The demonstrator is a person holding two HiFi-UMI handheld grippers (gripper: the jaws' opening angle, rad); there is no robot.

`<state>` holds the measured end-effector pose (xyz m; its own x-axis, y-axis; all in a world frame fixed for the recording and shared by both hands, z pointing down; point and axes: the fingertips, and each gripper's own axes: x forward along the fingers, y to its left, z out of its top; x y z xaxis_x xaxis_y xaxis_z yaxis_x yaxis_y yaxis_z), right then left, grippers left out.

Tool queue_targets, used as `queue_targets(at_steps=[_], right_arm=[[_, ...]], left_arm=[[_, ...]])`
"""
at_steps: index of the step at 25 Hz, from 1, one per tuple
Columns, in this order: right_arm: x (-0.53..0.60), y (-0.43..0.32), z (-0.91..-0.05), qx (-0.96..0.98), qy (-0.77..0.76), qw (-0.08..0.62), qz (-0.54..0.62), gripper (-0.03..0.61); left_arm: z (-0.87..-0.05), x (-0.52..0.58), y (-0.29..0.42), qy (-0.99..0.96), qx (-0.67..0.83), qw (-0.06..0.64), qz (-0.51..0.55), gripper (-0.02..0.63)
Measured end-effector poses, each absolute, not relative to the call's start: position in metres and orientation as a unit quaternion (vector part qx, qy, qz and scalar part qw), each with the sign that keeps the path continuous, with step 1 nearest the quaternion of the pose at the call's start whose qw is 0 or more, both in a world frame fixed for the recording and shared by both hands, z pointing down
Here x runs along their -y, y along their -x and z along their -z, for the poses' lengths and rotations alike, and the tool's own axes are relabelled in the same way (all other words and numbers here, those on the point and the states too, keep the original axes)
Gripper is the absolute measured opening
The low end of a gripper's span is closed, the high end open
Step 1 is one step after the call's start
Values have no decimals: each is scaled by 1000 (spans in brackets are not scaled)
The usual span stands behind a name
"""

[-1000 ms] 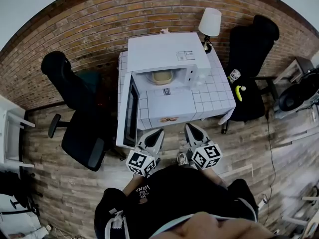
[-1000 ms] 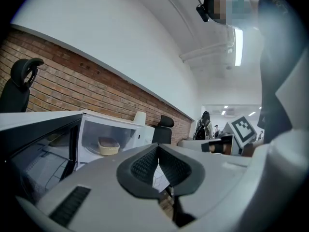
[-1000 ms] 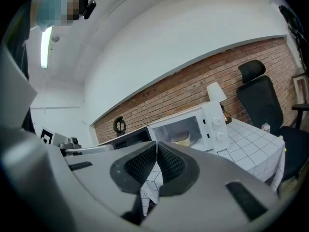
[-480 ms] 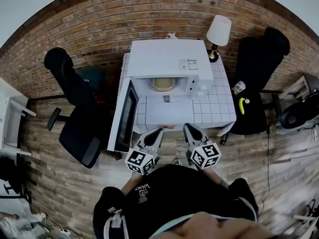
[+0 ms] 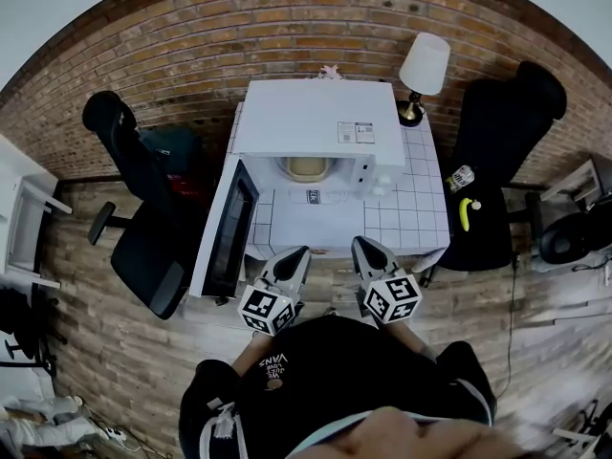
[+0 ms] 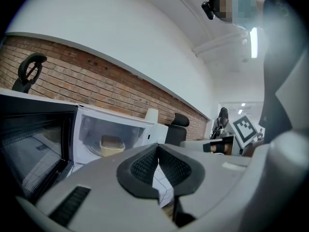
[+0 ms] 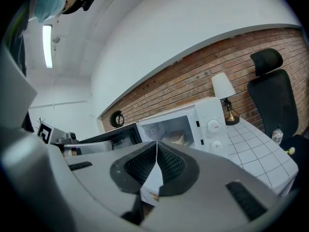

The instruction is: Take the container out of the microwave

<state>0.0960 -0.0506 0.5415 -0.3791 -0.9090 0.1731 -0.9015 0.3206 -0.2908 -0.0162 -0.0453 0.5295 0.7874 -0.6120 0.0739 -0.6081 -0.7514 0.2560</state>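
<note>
A white microwave [image 5: 316, 122] stands on a tiled table [image 5: 421, 208], its door [image 5: 225, 232] swung wide to the left. Inside sits a cream container [image 5: 306, 168], also seen in the left gripper view as a container [image 6: 112, 145] and in the right gripper view as a container [image 7: 177, 138]. My left gripper [image 5: 298, 254] and right gripper [image 5: 361, 248] hover side by side at the table's near edge, short of the microwave. Both are shut and hold nothing; the left gripper [image 6: 157, 150] and right gripper [image 7: 156, 146] show their pads pressed together.
A lamp [image 5: 423, 70] stands at the table's back right corner. Black office chairs flank the table, one at the left [image 5: 143, 208] and one at the right [image 5: 497, 151] with a bottle and a yellow object on its seat. A brick wall [image 5: 191, 46] runs behind.
Both grippers and the person have moved forward toward the table; the microwave and its open door now lie closer. The jaws stayed shut.
</note>
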Motion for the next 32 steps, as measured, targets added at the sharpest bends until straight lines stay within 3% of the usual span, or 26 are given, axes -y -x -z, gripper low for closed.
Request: queue_targets(at_steps=[32], right_arm=[[153,-86,-556,-801,564,-5,200,6]], left_arm=[[-532,153,11,-940,309,144,-7,11]])
